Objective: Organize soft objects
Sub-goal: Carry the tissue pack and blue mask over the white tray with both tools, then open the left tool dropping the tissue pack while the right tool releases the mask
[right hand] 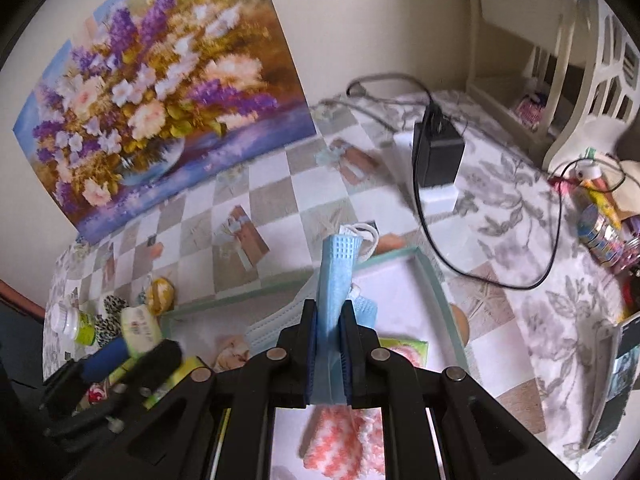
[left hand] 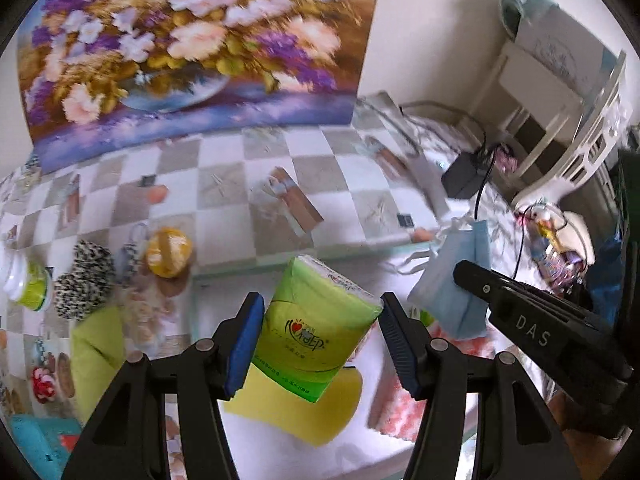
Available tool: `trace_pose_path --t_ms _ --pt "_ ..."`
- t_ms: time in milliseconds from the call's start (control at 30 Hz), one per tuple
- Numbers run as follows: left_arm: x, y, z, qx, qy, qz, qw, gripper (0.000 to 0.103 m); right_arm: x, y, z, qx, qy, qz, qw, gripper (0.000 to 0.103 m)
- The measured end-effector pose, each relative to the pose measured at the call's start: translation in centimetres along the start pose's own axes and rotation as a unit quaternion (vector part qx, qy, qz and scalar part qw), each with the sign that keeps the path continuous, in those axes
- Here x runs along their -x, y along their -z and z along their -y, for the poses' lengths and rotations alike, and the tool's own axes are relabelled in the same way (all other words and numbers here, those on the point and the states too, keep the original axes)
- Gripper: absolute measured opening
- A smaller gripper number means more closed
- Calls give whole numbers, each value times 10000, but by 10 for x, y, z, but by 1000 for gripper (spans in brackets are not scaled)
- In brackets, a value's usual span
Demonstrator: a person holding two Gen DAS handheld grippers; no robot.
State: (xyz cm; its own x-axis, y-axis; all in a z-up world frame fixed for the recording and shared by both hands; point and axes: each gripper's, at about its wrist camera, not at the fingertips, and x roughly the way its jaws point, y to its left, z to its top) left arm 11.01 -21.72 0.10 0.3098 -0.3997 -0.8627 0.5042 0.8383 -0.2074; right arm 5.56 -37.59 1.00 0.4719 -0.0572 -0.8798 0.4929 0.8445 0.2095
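Note:
My left gripper (left hand: 320, 336) is shut on a green tissue pack (left hand: 316, 328) and holds it above a white tray (right hand: 430, 276); the pack also shows in the right wrist view (right hand: 140, 330). My right gripper (right hand: 330, 340) is shut on a folded blue face mask (right hand: 334, 280) above the tray; the mask hangs at the right in the left wrist view (left hand: 456, 280). In the tray lie a yellow sponge (left hand: 288, 412), a pink-and-white fluffy cloth (right hand: 344, 436) and a pale mask (right hand: 276, 328).
Left of the tray on the checkered tablecloth lie a yellow ball (left hand: 168, 252), a black-and-white patterned soft item (left hand: 86, 280) and a green-white bottle (left hand: 28, 284). A black adapter (right hand: 438, 152) with cables lies far right. A flower painting (left hand: 188, 48) stands behind.

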Motion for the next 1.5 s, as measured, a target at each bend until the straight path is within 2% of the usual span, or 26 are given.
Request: trace_pose_path --t_ms 200,400,700,767,900,1067,1300,1500 --pt "-27 8 6 -48 50 -348 9994 61 -32 10 7 -23 163 -477 9987 12" --pt "-40 14 14 -175 -1 -645 9978 61 -43 15 16 -73 274 -763 9967 13" --pt "-45 18 17 -207 -11 -792 9966 61 -41 14 19 -131 246 -812 9963 15" --pt "-43 18 18 -217 -15 -781 9967 61 -40 13 19 -131 250 -813 9963 25" --pt "-39 16 17 -228 -37 -795 9966 62 -33 11 18 -158 235 -729 9969 28" --pt "-22 11 15 -212 -27 -642 9977 63 -15 5 15 -192 145 -475 9986 28" --pt "12 -2 3 26 -53 -191 9998 68 22 -3 5 -97 17 0 10000 28" --pt "26 -7 -26 407 -234 2 9989 73 24 -4 5 -67 53 1 10000 30"
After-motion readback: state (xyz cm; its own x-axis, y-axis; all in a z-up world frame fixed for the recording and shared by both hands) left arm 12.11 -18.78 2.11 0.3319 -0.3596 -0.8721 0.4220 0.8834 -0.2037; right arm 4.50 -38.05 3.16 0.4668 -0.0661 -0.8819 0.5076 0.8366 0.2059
